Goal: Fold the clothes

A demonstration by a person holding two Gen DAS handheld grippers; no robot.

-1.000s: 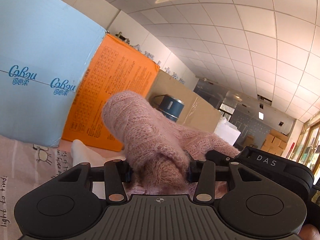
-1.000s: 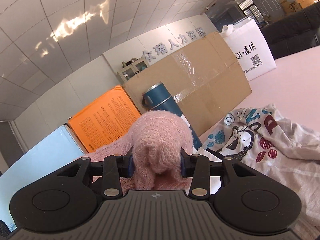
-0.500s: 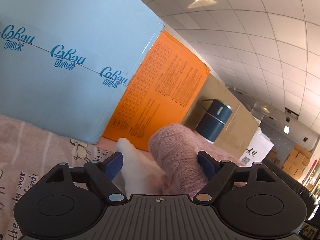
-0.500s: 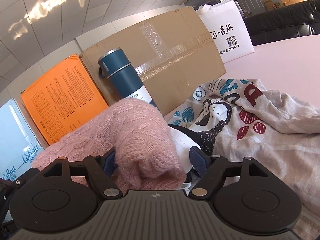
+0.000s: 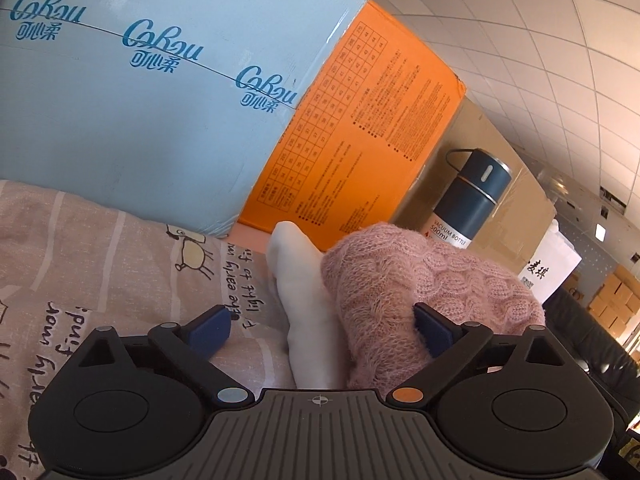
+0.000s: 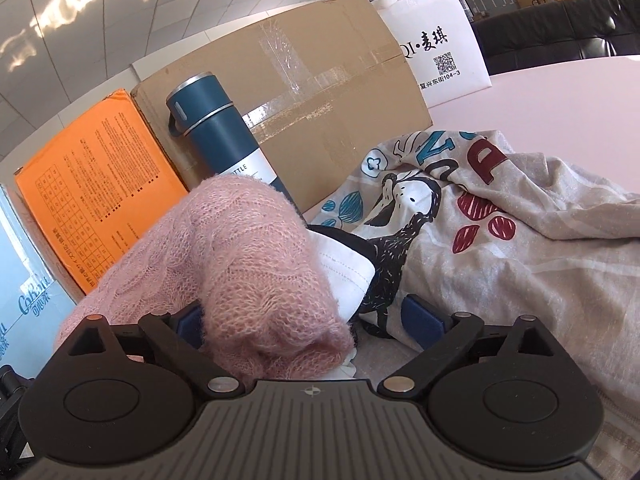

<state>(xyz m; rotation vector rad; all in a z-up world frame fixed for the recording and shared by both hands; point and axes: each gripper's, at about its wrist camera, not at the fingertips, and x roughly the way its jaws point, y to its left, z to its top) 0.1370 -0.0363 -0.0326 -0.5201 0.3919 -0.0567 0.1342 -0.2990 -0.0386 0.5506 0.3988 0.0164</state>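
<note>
Against the frames of a second ago, both tools have let go: each was then clamped on the pink knitted sweater (image 5: 404,292), held high against the ceiling, and the garment now lies lowered on the table, bunched in a roll. The left gripper (image 5: 322,330) stands with its jaws spread wide and nothing in them; its right blue pad (image 5: 434,330) touches the sweater's flank, the left pad lies clear over the pink striped printed cloth (image 5: 96,264). The right gripper (image 6: 310,318) is likewise spread wide and holds nothing, though the near end of the sweater (image 6: 244,276) sits between its pads. Both tools are low and roughly level, aimed toward the far row of boxes. Count: one pink sweater; one white garment (image 5: 304,304) just beside it and partly under it; one printed grey shirt (image 6: 500,240) to the right; one dark blue vacuum bottle (image 6: 220,136), upright behind the sweater; three boxes, namely one light blue box (image 5: 160,80), one orange box (image 5: 360,140) and one brown cardboard box (image 6: 320,100); one white bag (image 6: 436,52) at far right.
</note>
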